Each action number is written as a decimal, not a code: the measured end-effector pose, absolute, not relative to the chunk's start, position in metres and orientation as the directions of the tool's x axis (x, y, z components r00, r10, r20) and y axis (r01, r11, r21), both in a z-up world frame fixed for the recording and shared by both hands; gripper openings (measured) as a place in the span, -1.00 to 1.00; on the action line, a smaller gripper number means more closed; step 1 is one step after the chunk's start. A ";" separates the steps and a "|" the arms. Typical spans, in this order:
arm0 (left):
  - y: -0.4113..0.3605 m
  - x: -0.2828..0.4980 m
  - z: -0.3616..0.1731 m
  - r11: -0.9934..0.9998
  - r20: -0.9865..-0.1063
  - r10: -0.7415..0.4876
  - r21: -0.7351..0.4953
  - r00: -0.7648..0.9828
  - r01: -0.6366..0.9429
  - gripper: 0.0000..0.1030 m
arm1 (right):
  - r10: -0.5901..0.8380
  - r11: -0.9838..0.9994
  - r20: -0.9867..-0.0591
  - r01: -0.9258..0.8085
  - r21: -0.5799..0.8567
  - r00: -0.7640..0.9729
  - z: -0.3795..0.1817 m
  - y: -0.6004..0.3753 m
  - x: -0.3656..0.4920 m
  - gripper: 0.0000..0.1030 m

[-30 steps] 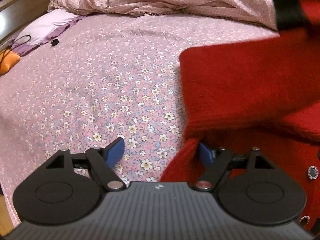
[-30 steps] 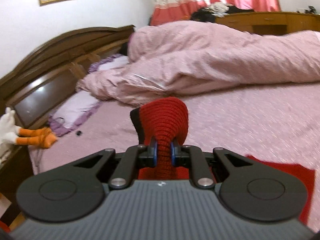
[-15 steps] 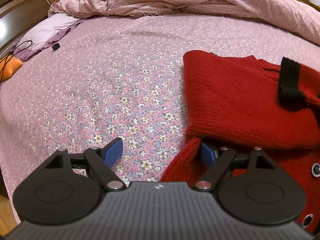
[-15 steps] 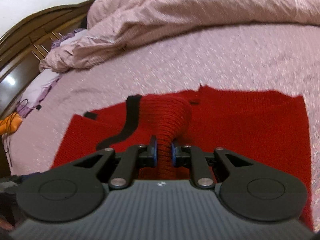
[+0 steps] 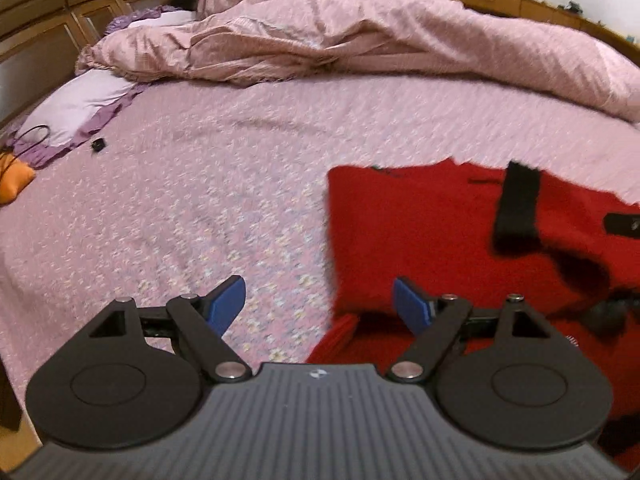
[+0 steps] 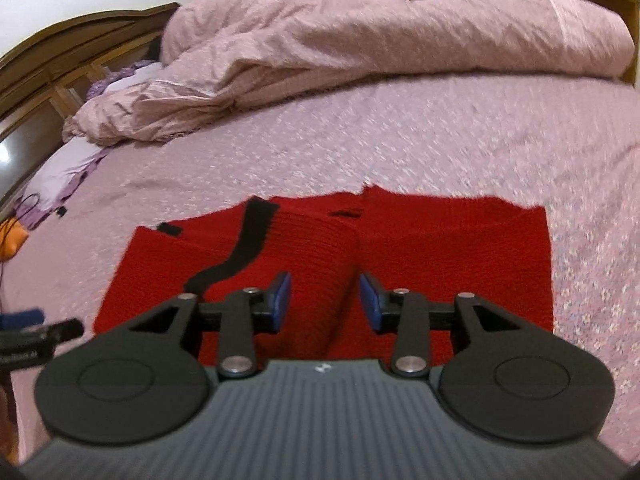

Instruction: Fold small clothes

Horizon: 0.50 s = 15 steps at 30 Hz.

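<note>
Now our right gripper has let go: its 2 fingers stand apart over the red sweater, flat on the bedsheet. Our left gripper, fingers spread as before, straddles the sweater's left edge.

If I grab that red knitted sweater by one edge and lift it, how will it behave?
The red knitted sweater will probably flop and drape rather than hold shape: a sleeve already lies folded softly across its body. Its thick ribbed knit suggests some weight, so the hanging part may stretch. It seems unlikely to slip, since the fuzzy surface should grip the blue pads.
</note>
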<state>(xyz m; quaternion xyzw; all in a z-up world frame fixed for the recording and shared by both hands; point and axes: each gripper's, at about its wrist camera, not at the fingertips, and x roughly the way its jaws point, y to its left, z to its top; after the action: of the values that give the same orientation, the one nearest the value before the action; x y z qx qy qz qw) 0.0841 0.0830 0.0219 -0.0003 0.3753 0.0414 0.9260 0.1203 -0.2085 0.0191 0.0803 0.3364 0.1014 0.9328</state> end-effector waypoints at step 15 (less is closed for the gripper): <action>0.063 0.121 0.000 0.999 -0.752 0.043 0.034 0.657 -0.026 0.64 | 0.296 0.948 -0.663 -0.296 0.116 0.687 0.014 -0.138 0.128 0.04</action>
<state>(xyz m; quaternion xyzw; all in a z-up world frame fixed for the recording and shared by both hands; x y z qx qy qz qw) 0.1208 0.0631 0.0000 0.0100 0.4134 0.0191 0.9103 0.1282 -0.1384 0.0138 -0.0001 0.3611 0.1612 0.9185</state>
